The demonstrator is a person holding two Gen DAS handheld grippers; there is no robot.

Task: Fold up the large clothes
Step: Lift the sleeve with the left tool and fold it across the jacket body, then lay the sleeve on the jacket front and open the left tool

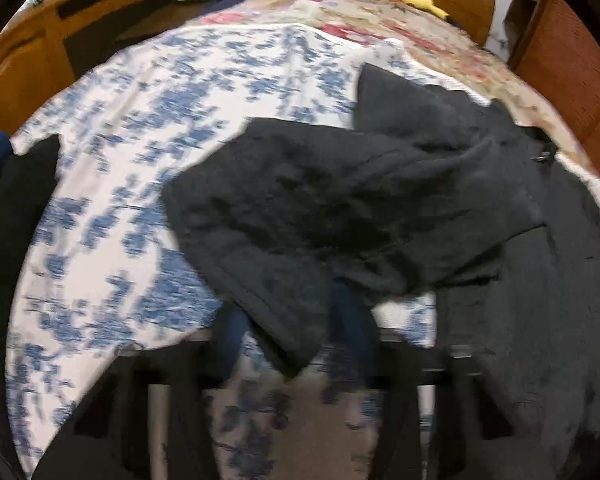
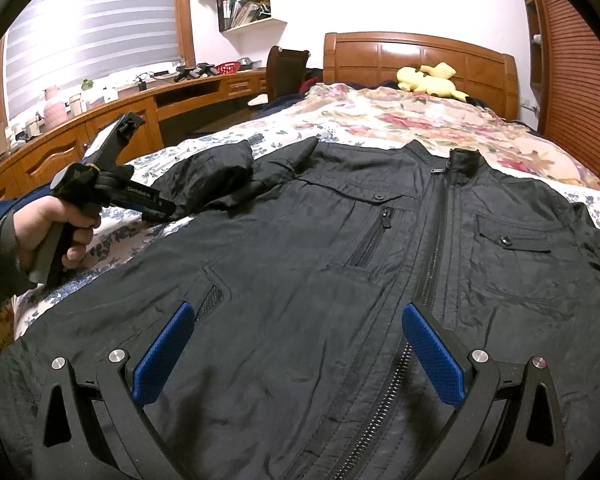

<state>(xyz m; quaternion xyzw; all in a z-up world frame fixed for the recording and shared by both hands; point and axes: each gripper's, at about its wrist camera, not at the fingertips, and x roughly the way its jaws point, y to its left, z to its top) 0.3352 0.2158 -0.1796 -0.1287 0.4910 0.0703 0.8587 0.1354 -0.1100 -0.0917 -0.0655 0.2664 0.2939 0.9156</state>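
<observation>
- Right claw [image 2: 298, 354], bottom of the right wrist view: its two blue pads [image 2: 164, 352] stand wide apart with nothing gripped. It hangs over the lower front of the jacket.
- Jacket [image 2: 300, 240]: black, lying front up and spread flat across the near end of the bed, collar toward the far end. It fills the middle and lower part of the frame. Its zip [image 2: 432, 264] runs up the centre.
- Hand [image 2: 48, 232], left edge of the frame, holding the left claw [image 2: 162, 210] by its grip. The claw tips meet the bunched sleeve [image 2: 216, 176], which is folded in over the jacket's shoulder.
- In the blurred left wrist view, the sleeve's cuff hangs between that claw's blue fingers [image 1: 230, 332] at bottom centre. I cannot tell whether the pads press on it.
- Sheet [image 2: 112, 236]: white with blue flowers, under the jacket.
- Quilt [image 2: 400, 120]: cream with red flowers, beyond the collar.
- Yellow toy [image 2: 428, 80] lying by the wooden headboard [image 2: 380, 56], upper right.
- Desk [image 2: 112, 120], wooden and curved, along the left, with small items on top.
- Blind [image 2: 92, 28], upper left; wall shelf [image 2: 252, 0], top centre.
</observation>
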